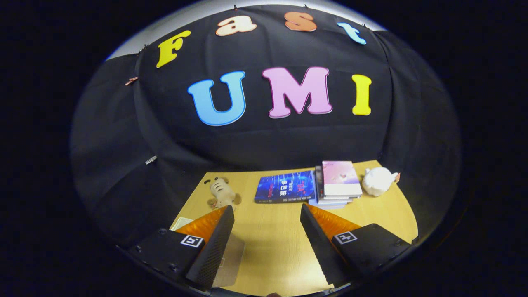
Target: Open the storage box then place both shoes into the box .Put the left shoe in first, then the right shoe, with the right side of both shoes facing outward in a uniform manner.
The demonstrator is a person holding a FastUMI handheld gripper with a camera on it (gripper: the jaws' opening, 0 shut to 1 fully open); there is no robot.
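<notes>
1. Gripper [267,222]: jaws spread wide, nothing between them but bare tabletop [272,247]. It hangs above the near edge of the table and looks toward the far edge.
2. Task thing, left of the jaws: a pale flat panel [231,264] lies on the tabletop just beside and partly under the left finger, and a light corner [180,223] peeks out past that finger near the left edge. This may be the storage box or its lid; too much is hidden to say which, or how its long axis runs.
3. Shoes: I can place neither from here, so the coming move probably turns on swinging left toward that panel.
4. Far left corner: a small plush toy [222,194], well beyond the left finger.
5. Far edge, centre: a blue book [284,187] lying flat, straight ahead beyond the gap.
6. Just right of it: a stack of books [338,181], pink cover on top, touching or nearly touching the blue one.
7. Far right corner: a white rounded figure [377,181], near the stack.
8. Obstruction: none of the far-edge items stands between the jaws and the panel.
</notes>
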